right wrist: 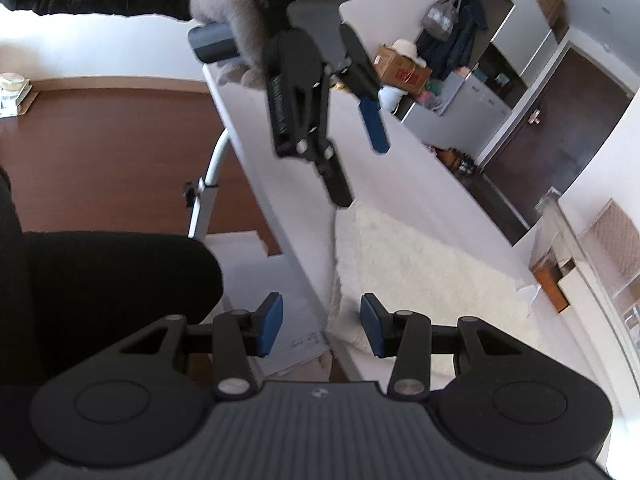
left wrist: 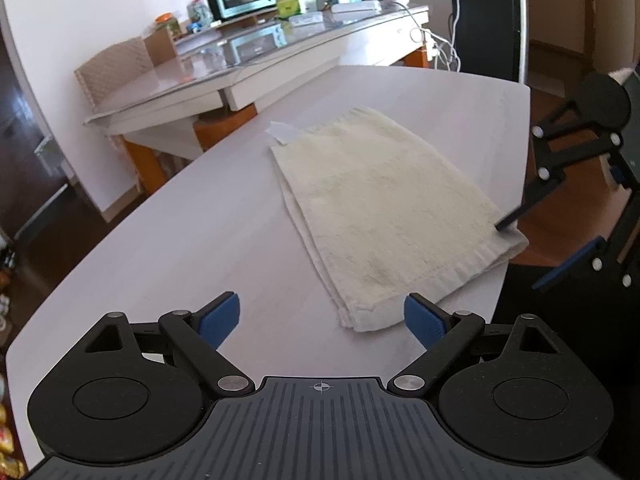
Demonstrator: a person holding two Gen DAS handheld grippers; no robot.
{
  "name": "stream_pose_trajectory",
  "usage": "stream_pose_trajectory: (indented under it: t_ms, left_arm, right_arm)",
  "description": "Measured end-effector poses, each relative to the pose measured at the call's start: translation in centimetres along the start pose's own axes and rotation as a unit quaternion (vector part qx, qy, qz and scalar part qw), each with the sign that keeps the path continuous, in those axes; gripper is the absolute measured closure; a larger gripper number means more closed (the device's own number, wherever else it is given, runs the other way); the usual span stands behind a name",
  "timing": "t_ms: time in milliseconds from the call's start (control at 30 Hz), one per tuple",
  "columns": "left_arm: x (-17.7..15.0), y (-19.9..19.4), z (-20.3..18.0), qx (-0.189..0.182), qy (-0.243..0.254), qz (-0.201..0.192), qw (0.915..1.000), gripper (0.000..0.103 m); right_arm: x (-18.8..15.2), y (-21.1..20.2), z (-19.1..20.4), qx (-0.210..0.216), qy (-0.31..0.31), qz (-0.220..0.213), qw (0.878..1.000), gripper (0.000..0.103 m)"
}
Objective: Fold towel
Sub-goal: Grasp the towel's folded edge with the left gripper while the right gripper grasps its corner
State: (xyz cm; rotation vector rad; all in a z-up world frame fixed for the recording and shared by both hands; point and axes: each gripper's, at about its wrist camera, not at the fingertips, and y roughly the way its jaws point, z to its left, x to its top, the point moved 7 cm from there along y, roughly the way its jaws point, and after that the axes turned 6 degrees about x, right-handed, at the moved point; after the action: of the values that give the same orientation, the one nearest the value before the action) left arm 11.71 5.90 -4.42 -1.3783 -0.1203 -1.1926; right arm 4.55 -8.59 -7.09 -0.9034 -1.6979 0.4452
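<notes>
— Towel (left wrist: 384,208), where's it lying for you?

— Folded, cream, flat on my white table (left wrist: 192,240), along the edge nearest me. One short end faces my left gripper (left wrist: 320,320), and a small white tag (left wrist: 283,132) pokes out at the far corner.

— And your left gripper?

— Its jaws stand wide, with nothing between them. The towel's near corner sits just ahead of the right-hand pad (left wrist: 422,322); I can't tell whether they touch.

— The right one?

— My right gripper (right wrist: 321,326) stands about half open, nothing pinched. It hangs at the table's edge, with the towel's corner just ahead of the gap. From the left camera, one of its fingertips (left wrist: 506,222) lies at the towel's side edge.
</notes>
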Motion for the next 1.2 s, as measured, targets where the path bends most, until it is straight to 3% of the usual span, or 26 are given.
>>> stream_pose_trajectory:
  t_ms: [200, 267, 333, 500, 600, 767, 867, 933, 1067, 1200]
  left_arm:
    - [0.0, -0.3, -0.6, -0.009, 0.034, -0.021, 0.9991, 0.01]
    - [0.0, -0.6, -1.1, -0.024, 0.053, -0.03, 0.9978, 0.01]
    - [-0.1, -0.8, -1.7, -0.038, 0.072, -0.037, 0.9959, 0.01]
    - [-0.2, -1.3, -3.8, -0.075, 0.122, -0.057, 0.9881, 0.01]
    - [-0.1, -1.3, -5.2, -0.094, 0.146, -0.071, 0.9822, 0.01]
    - [0.5, -0.4, -7.9, -0.116, 0.194, -0.087, 0.9701, 0.012]
    - [0.7, 0.0, -9.1, -0.123, 0.22, -0.089, 0.9637, 0.021]
    - [0.9, 0.3, -9.5, -0.122, 0.231, -0.089, 0.9612, 0.034]
    - [1.2, 0.7, -9.8, -0.124, 0.241, -0.089, 0.9585, 0.047]
    - [1.7, 0.7, -9.7, -0.12, 0.242, -0.08, 0.9594, 0.082]
  right_arm:
    - [-0.6, 2.1, 0.7, -0.014, -0.061, 0.026, 0.998, 0.059]
    - [-0.6, 2.5, 0.7, -0.019, -0.072, 0.031, 0.997, 0.064]
    - [-0.7, 2.3, 0.2, -0.016, -0.064, 0.036, 0.997, 0.077]
    - [-1.3, 0.7, -1.5, 0.015, -0.02, 0.044, 0.999, 0.093]
    - [-1.7, -0.5, -2.9, 0.026, 0.019, 0.038, 0.999, 0.094]
    - [-1.6, -3.0, -5.5, 0.055, 0.11, -0.01, 0.992, 0.094]
    - [-1.6, -3.8, -7.0, 0.069, 0.149, -0.032, 0.986, 0.095]
    - [-1.5, -4.1, -8.0, 0.082, 0.174, -0.045, 0.98, 0.095]
    - [-2.1, -4.7, -9.6, 0.104, 0.216, -0.064, 0.969, 0.095]
    - [-3.8, -5.3, -10.9, 0.115, 0.247, -0.071, 0.959, 0.095]
